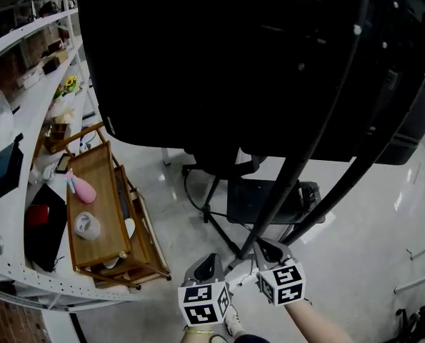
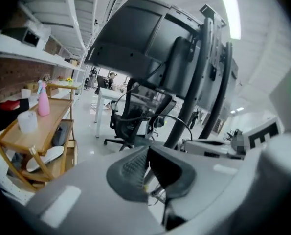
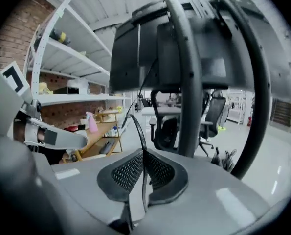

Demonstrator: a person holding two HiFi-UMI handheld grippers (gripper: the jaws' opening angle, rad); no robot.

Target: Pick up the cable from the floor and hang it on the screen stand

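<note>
A thin black cable (image 3: 138, 129) rises from between the pads of my right gripper (image 3: 144, 153), which is shut on it. In the left gripper view a thin loop of cable (image 2: 177, 120) arcs ahead of my left gripper (image 2: 147, 151); its jaw tips meet, with thin strands of the cable running through them. Seen from the head view, my left gripper (image 1: 210, 259) and right gripper (image 1: 261, 244) are close together, low at the foot of the black screen stand (image 1: 298, 170). The big black screen (image 1: 233, 63) hangs above them.
A wooden trolley (image 1: 116, 191) with a pink bottle (image 1: 82, 186) and a tape roll (image 1: 88, 225) stands at the left, next to white shelves (image 1: 26, 113). A black office chair (image 1: 226, 164) and a dark box (image 1: 269, 200) stand behind the stand's legs.
</note>
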